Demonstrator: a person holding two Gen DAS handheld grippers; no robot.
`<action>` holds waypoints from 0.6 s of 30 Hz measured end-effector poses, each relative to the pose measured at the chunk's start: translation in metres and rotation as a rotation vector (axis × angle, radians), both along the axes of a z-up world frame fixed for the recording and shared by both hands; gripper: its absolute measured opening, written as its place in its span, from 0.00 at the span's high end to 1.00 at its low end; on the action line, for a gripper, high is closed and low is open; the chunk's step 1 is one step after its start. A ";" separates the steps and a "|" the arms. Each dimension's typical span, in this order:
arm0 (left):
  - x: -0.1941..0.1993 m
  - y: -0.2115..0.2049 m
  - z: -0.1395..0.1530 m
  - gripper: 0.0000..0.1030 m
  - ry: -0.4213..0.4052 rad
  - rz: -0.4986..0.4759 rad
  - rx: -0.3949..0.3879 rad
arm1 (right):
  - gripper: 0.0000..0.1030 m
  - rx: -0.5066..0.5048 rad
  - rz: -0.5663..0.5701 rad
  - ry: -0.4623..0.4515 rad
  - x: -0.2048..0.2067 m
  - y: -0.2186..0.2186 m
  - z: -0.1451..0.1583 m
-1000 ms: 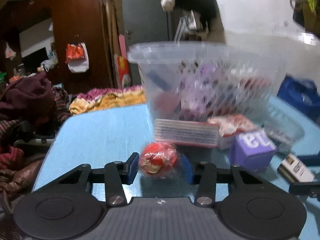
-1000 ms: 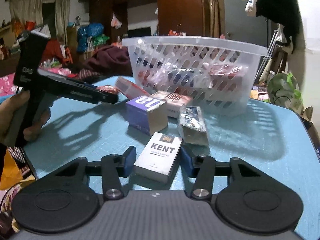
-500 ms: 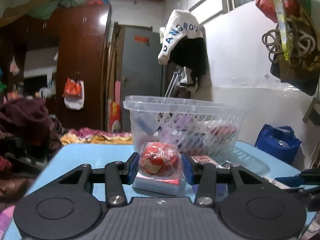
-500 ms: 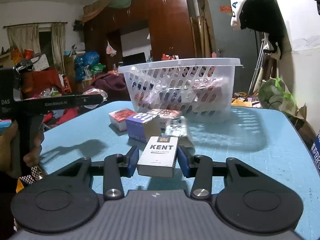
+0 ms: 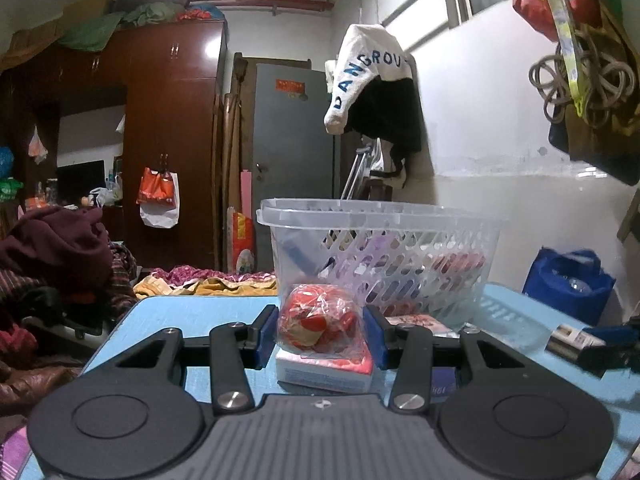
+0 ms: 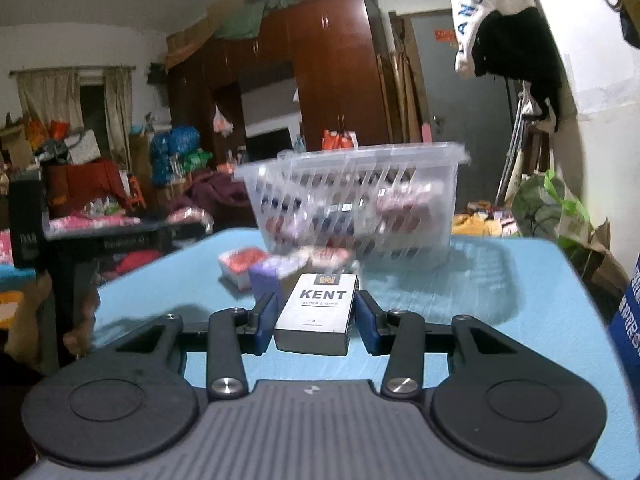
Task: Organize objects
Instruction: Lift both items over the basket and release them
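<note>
So the left gripper (image 5: 320,330) was clamped on a red snack packet (image 5: 318,320) in clear wrap, held above a red and white box (image 5: 324,372) lying on the blue table (image 5: 188,316). The clear basket (image 5: 384,252) stood right behind, already holding stuff. Over on the right, the right gripper (image 6: 315,318) had its blue pads squeezed onto a white Kent pack (image 6: 318,310), lifted off the table. A purple box (image 6: 266,276) sat between it and the basket, pretty blurry.
</note>
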State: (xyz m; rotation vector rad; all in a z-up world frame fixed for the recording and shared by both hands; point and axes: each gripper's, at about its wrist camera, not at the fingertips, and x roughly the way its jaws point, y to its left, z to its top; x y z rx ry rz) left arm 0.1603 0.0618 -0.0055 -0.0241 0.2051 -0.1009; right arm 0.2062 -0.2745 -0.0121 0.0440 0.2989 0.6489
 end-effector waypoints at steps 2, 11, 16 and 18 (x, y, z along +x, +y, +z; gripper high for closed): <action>-0.001 0.004 0.003 0.52 0.008 -0.056 -0.057 | 0.55 0.019 -0.009 -0.018 0.001 -0.006 0.010; 0.051 -0.012 0.102 0.52 -0.060 -0.110 -0.101 | 0.55 -0.004 -0.067 -0.141 0.073 0.034 0.107; 0.123 -0.021 0.126 0.50 0.074 -0.062 -0.075 | 0.55 -0.157 -0.128 -0.039 0.155 0.080 0.118; 0.146 -0.024 0.116 0.30 0.127 -0.047 -0.056 | 0.53 -0.176 -0.153 -0.011 0.171 0.085 0.111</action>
